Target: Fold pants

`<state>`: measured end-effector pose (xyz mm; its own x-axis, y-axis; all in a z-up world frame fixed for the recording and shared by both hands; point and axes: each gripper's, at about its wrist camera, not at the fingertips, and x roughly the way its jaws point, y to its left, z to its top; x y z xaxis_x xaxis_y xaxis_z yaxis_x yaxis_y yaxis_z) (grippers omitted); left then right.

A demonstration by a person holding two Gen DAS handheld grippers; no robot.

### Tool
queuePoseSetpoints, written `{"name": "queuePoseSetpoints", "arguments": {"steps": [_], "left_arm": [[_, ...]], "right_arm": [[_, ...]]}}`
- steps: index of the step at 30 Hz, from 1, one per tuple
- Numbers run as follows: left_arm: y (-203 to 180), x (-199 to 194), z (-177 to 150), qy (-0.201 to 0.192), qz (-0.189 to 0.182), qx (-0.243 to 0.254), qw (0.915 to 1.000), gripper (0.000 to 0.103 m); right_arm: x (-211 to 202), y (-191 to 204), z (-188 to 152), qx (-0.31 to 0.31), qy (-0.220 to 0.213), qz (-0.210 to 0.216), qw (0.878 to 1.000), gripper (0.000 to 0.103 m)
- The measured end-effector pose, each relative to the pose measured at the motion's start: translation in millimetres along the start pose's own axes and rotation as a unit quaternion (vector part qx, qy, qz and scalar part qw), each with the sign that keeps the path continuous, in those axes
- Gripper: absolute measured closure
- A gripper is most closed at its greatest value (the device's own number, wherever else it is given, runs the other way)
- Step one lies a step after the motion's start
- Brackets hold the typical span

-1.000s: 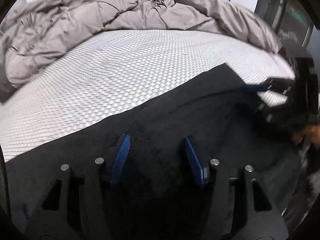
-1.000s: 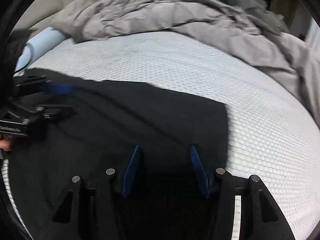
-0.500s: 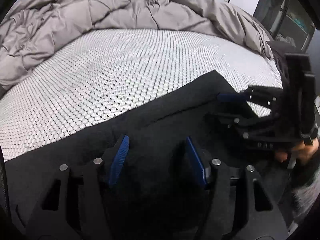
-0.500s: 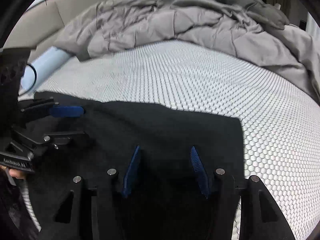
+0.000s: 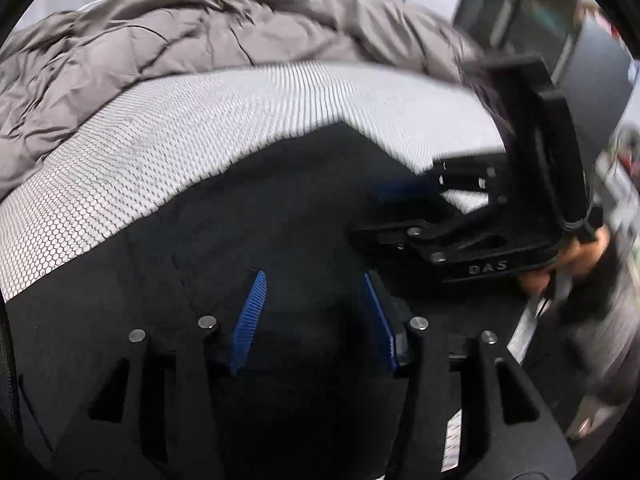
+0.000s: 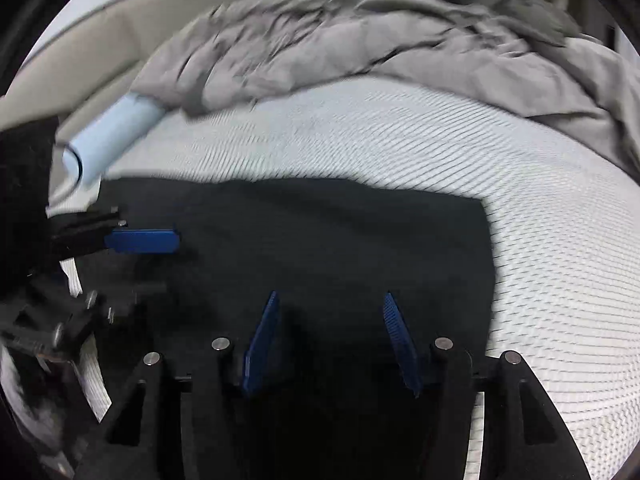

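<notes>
White honeycomb-patterned cover stretches over the bed (image 5: 168, 152), the largest thing in both views, with a crumpled grey duvet (image 5: 192, 40) heaped along its far edge. The black pants (image 6: 320, 248) lie flat across the near part of the bed, one squared corner pointing toward the duvet in the left wrist view, a straight side edge showing at the right in the right wrist view.

Only the right wrist view shows a pale blue roll (image 6: 112, 136) lying at the bed's far left corner, next to a beige padded headboard (image 6: 72, 64). Only the left wrist view shows the person's right hand (image 5: 568, 260) gripping its tool, with blurred room furniture behind it.

The left gripper (image 5: 312, 312) hovers over the pants with its jaws spread, blue ribbed pads apart and nothing between them. The right gripper (image 6: 332, 336) is likewise over the black fabric, jaws spread and pinching nothing. Each tool appears from the side in the other's view, near the bed's near edge: the left one with a blue pad over the pants, the right one blurred.

The letters "DAS" (image 5: 488, 268) are readable on the body of the right gripper in the left wrist view.
</notes>
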<state>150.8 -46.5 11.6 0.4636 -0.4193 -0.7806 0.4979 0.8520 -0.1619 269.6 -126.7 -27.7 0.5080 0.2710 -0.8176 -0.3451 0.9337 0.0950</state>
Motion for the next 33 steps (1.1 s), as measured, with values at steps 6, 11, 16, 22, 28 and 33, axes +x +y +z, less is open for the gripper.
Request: {"name": "queuePoseSetpoints", "arguments": {"steps": [6, 11, 16, 22, 28, 33], "left_arm": [[17, 0, -23, 0.017, -0.015, -0.016, 0.9996, 0.056], [15, -34, -31, -0.018, 0.014, -0.034, 0.9992, 0.056], [-21, -33, -34, -0.029, -0.010, 0.012, 0.9995, 0.031], [-16, -12, -52, 0.012, 0.000, 0.039, 0.9992, 0.034], [-9, -45, -66, -0.016, 0.010, 0.022, 0.9996, 0.033], [-30, -56, -61, -0.063, -0.016, 0.031, 0.9974, 0.031]], "right_arm": [[18, 1, -20, -0.054, 0.047, -0.064, 0.995, 0.047], [-8, -25, -37, -0.020, 0.022, -0.122, 0.992, 0.047], [-26, 12, -38, -0.038, -0.017, -0.043, 0.998, 0.043], [7, 33, -55, -0.101, 0.024, -0.060, 0.993, 0.041], [-33, -21, -78, -0.035, 0.001, -0.107, 0.994, 0.040], [-54, 5, -86, -0.037, -0.044, -0.049, 0.997, 0.035]]}}
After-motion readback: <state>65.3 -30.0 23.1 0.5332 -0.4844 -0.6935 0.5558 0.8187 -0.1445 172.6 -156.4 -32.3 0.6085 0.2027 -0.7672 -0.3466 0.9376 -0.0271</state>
